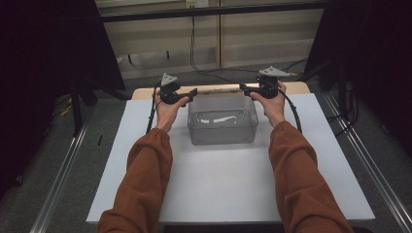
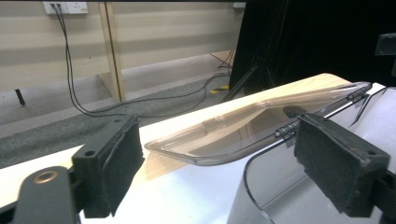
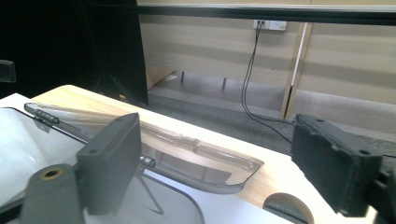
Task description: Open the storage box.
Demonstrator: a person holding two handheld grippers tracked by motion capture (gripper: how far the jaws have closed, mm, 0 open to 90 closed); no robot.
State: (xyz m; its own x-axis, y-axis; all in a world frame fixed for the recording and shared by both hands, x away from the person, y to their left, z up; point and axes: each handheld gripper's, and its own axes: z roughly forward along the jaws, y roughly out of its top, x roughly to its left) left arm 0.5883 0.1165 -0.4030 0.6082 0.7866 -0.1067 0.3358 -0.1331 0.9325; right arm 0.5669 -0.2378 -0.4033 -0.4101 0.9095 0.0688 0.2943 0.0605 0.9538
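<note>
A clear plastic box (image 1: 222,127) stands at the far middle of the white board (image 1: 218,189). Its hinged clear lid (image 1: 218,91) is swung back over the far edge. My left gripper (image 1: 193,93) is at the lid's left end and my right gripper (image 1: 243,88) at its right end. In the left gripper view, the left gripper (image 2: 217,156) is open, and the lid's edge (image 2: 261,116) lies between and beyond the pads, untouched. In the right gripper view, the right gripper (image 3: 219,140) is also open, with the lid's other end (image 3: 187,151) in the gap, clear of both pads.
The white board rests on a wooden tabletop (image 1: 145,92) that shows at the far edge. Metal rails (image 1: 63,174) run along the floor on both sides. Cables (image 1: 194,58) trail across the floor behind the table, below a wooden wall panel.
</note>
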